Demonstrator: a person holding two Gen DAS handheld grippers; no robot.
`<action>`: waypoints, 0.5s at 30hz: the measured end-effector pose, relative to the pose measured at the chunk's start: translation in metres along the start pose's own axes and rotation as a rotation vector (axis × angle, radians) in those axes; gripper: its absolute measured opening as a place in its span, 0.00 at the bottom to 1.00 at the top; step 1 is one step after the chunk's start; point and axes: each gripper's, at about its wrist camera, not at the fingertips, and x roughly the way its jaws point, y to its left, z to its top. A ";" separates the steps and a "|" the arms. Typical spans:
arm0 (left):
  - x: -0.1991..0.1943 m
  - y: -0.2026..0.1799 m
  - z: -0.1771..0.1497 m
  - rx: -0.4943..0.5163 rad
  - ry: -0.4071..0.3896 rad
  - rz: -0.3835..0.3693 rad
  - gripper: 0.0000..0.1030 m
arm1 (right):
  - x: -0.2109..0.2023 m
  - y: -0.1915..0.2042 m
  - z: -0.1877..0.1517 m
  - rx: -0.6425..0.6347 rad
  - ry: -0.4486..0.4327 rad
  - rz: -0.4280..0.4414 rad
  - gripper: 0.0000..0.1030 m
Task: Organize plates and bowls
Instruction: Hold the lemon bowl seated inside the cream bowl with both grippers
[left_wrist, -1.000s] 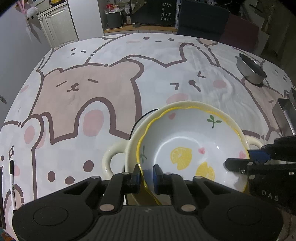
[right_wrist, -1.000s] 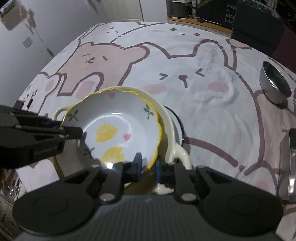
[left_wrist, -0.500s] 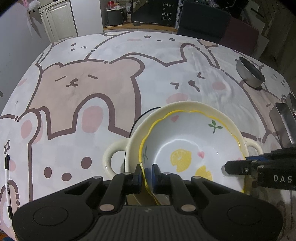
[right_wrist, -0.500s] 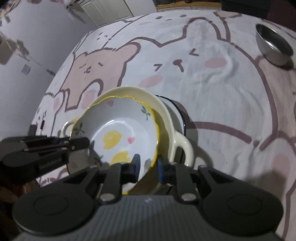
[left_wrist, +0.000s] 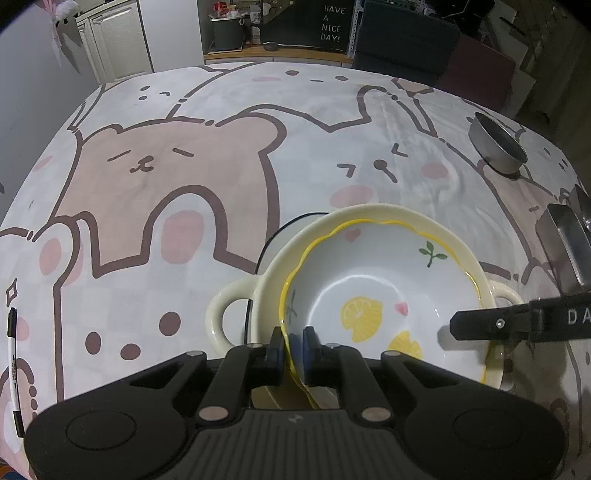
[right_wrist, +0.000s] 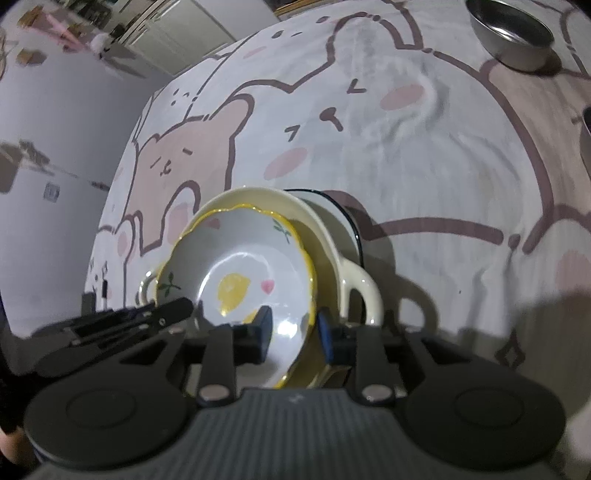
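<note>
The lemon bowl (left_wrist: 384, 295) sits nested inside the cream two-handled bowl (left_wrist: 236, 317), which in turn rests on a dark-rimmed plate (left_wrist: 280, 229) on the worktop (left_wrist: 184, 147) with its bear-print cloth. Its near rim runs straight between the pads of the left claw (left_wrist: 293, 343), which is pinched tight on that scalloped yellow edge. On the opposite side the right claw (right_wrist: 293, 332) straddles the rim too, but its jaws have just been opening and now stand apart: the outer pad is clear of the rim, though whether the inner pad touches the glaze is hard to tell in the blurred right wrist view. So the bowl lies directly ahead of both claws, held only by the left. The next move likely turns on that: the left can let go once the bowl is settled in the stack. A steel bowl (left_wrist: 498, 147) stands well apart at the far right, a metal tray (left_wrist: 565, 243) nearer.
</note>
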 end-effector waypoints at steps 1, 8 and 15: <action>0.000 0.000 0.000 0.001 0.000 0.001 0.10 | 0.000 -0.001 0.001 0.018 0.003 0.002 0.36; 0.003 -0.003 0.000 0.006 0.009 0.001 0.10 | -0.007 0.008 0.000 -0.013 -0.017 -0.039 0.38; 0.003 -0.006 0.000 0.013 0.013 0.009 0.11 | -0.006 0.012 -0.002 -0.086 -0.024 -0.096 0.20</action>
